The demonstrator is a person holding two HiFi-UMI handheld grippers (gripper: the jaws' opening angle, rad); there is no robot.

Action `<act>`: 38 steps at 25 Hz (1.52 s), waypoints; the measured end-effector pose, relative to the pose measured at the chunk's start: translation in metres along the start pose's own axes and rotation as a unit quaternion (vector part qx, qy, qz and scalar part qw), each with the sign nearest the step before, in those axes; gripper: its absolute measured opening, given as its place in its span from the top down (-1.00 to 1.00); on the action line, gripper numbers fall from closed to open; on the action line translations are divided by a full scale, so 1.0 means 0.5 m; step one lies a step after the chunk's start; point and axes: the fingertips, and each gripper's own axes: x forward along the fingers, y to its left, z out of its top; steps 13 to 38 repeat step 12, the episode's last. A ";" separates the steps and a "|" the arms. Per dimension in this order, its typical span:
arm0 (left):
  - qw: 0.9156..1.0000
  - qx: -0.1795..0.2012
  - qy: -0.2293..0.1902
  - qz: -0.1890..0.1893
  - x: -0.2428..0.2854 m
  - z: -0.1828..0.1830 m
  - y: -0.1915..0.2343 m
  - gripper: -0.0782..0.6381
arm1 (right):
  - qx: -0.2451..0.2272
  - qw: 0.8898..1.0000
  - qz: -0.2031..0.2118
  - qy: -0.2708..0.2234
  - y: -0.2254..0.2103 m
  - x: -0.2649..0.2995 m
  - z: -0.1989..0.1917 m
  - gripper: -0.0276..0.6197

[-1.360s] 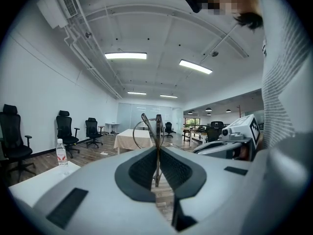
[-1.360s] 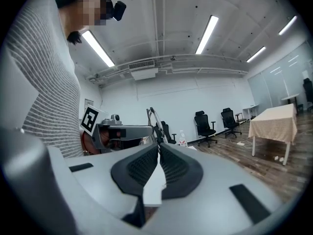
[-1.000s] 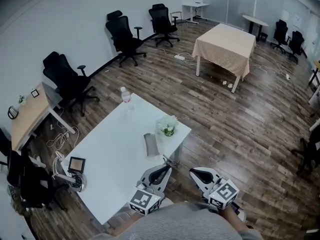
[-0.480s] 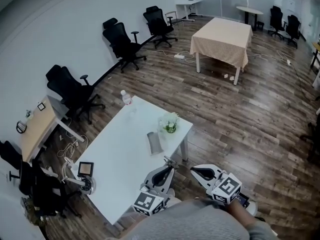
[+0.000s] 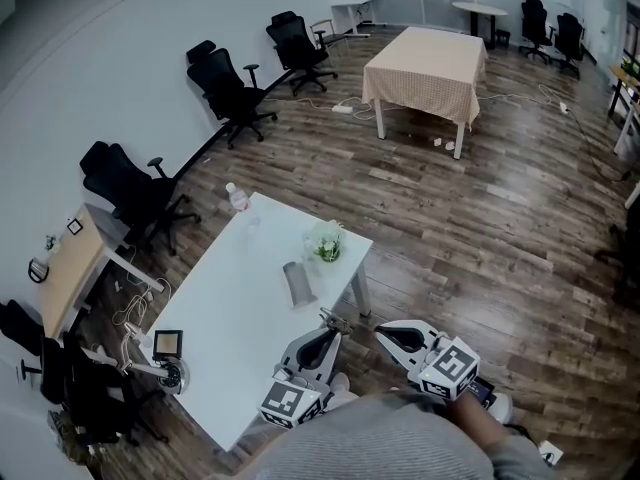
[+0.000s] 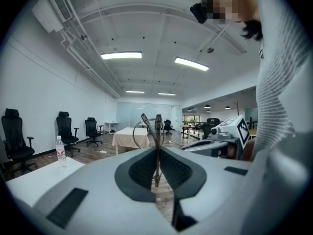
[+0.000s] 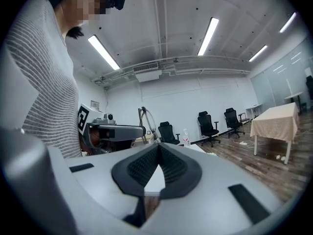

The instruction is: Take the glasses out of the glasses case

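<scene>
Desk (image 5: 235, 313), white, long: sitting ahead and to the left of the person. Against a second ago the head view's framing is shifting slightly, while nothing on the desk is moving. Left gripper (image 6: 157, 149): hanging just off the desk's near edge, over the wooden floor, its fingers pressing together on the glasses and holding them upright. Right gripper (image 7: 159, 146): hanging just beside the left one, its fingers meeting tip to tip with nothing between them. Glasses case (image 5: 297, 285), grey, oblong: lying on the desk near the potted plant (image 5: 326, 244), in the same spot as before; whether it is lying open is too small to tell. Glasses (image 6: 150, 131), thin-framed: standing clamped in the left fingers, well apart from the case. Judgement: the removal itself is looking already done. What is remaining is probably setting the glasses down, and that is calling for a light touch on so slender a frame.
</scene>
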 end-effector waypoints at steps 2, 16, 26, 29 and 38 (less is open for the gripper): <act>1.000 0.000 0.000 0.001 0.001 -0.001 -0.002 0.71 | 0.000 1.000 -0.001 0.000 0.000 -0.004 -0.003 0.87; 1.000 -0.001 0.003 0.003 0.003 -0.005 0.003 0.71 | -0.003 1.000 -0.002 0.002 0.000 -0.002 -0.005 0.87; 1.000 -0.001 0.003 0.003 0.003 -0.005 0.003 0.71 | -0.003 1.000 -0.002 0.002 0.000 -0.002 -0.005 0.87; 1.000 -0.001 0.003 0.003 0.003 -0.005 0.003 0.71 | -0.003 1.000 -0.002 0.002 0.000 -0.002 -0.005 0.87; 1.000 -0.001 0.003 0.003 0.003 -0.005 0.003 0.71 | -0.003 1.000 -0.002 0.002 0.000 -0.002 -0.005 0.87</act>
